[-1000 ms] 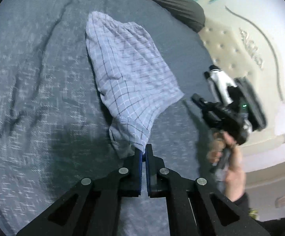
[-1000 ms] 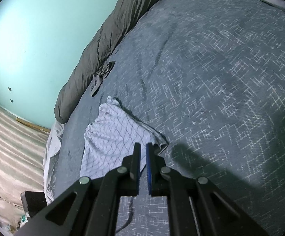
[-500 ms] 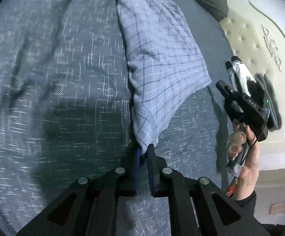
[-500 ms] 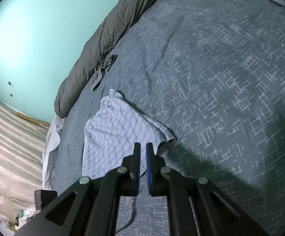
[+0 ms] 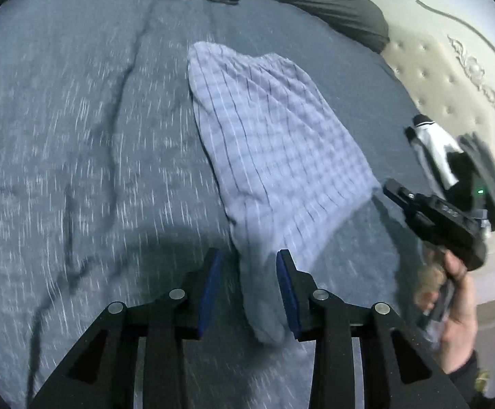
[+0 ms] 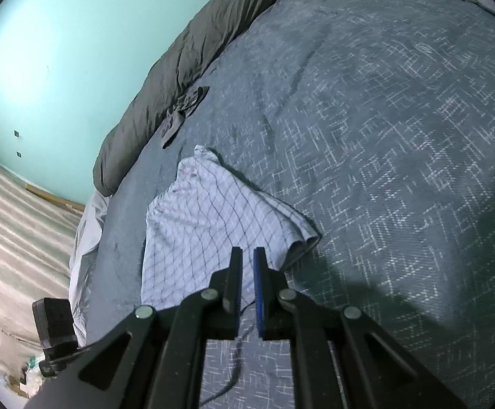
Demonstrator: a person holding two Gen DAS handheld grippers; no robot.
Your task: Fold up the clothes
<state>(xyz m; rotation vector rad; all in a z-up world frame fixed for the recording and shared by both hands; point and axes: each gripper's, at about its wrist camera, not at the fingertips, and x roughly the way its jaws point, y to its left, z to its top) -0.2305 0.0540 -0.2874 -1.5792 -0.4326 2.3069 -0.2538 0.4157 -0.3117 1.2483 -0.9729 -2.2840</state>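
A checked blue garment (image 5: 274,156) lies folded on a blue-grey bedspread (image 5: 76,136), grey duvet (image 6: 186,44) at eleven o'clock, beneath a turquoise wall (image 6: 59,34); left gripper (image 5: 247,272) opening, cloth loose between its jaws; right gripper (image 6: 246,262) closed, empty

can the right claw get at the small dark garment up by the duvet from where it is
Probably, with a long reach: the right claw is shut and empty, the dark garment lies far across bare bedspread, with only the flat checked cloth between.
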